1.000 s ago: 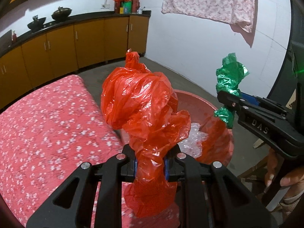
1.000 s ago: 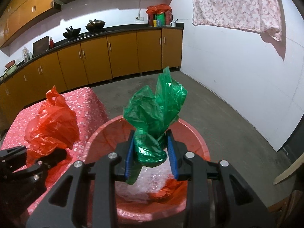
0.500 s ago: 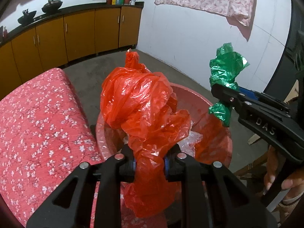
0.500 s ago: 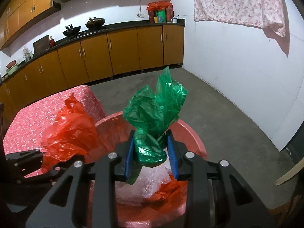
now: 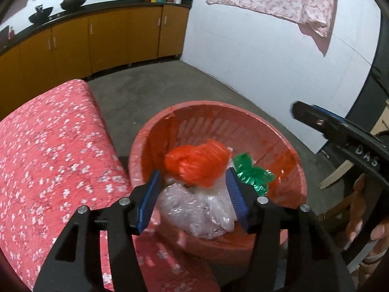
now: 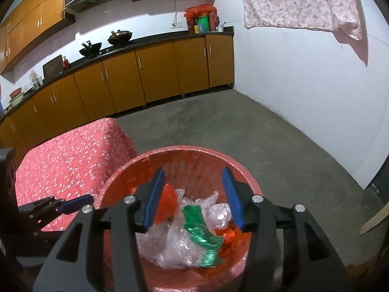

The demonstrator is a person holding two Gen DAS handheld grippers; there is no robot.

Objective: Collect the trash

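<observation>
Beside a red floral-covered bench on the grey floor stands a round red basket, slotted wall, lined with red plastic. Contents, seen through both wrist cameras: one crumpled red bag, lying on top toward the bench side; one green bag, crumpled, draped just beside it over clear film; one mass of clear plastic wrap underneath both; a scrap of red-orange wrapper at the far side. Left gripper: over the near rim of the basket, jaws opening, blue pads standing clear either side of the red bag, nothing pressed between them. Right gripper: over the basket from the other side, jaws likewise opening, blue pads apart, the green bag lying below and free of them. Its black body also shows at the right edge of the left view, with a person's fingers around the handle. Background: orange-brown cabinets under a dark counter with two woks, containers in the counter corner, white wall, pink patterned cloth hung high. A wooden slat lies on the floor at right.
</observation>
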